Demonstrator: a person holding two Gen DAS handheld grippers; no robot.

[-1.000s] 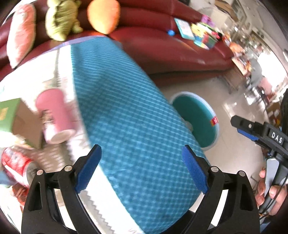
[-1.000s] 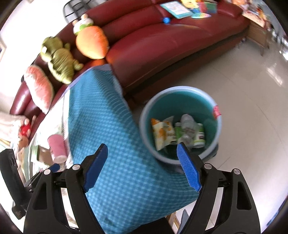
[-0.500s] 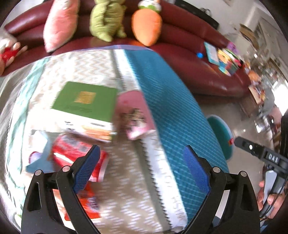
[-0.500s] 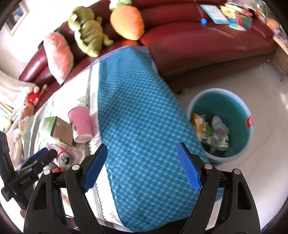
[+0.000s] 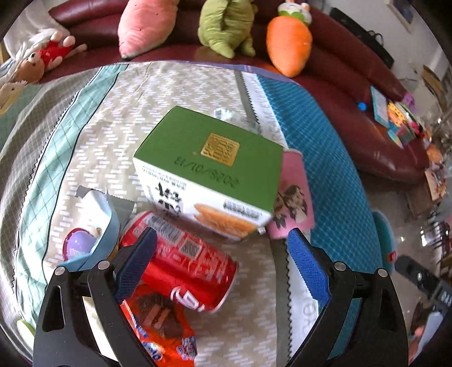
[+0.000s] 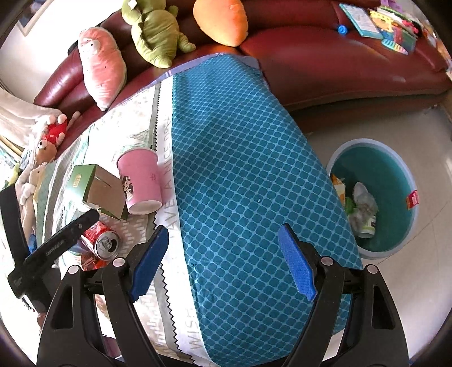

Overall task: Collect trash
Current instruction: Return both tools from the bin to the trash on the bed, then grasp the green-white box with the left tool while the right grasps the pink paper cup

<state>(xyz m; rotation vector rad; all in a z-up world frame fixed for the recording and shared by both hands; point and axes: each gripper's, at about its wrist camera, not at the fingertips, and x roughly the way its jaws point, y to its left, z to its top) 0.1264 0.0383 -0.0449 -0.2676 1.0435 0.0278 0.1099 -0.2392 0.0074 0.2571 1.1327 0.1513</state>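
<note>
Left tongs (image 5: 223, 262) released, blue pads spread wide above a crushed red aluminium drink can (image 5: 183, 262) lying on its side on the patterned cloth-covered worktop (image 5: 175, 93); no pad pressing on it. Just behind the can, a green-topped white cardboard box (image 5: 209, 172), tilted, with a pink paper cup with a cartoon figure (image 5: 293, 194) lying against its right side. Under the left pad, an orange-red snack wrapper (image 5: 161, 324) touching the can. To the left, a torn white-and-blue foil packet (image 5: 99, 214) beside a purple round object (image 5: 77, 244).

Right tongs (image 6: 223, 259) likewise released, empty, hanging over the teal diamond-patterned part of the cloth (image 6: 240, 169). On the floor to the right, a round teal plastic bin (image 6: 395, 169) holding crumpled wrappers and a bottle (image 6: 364, 209). Along the far side, a dark red leather sofa (image 6: 325, 56) carrying plush toys, among them an orange carrot plush (image 6: 223, 19).
</note>
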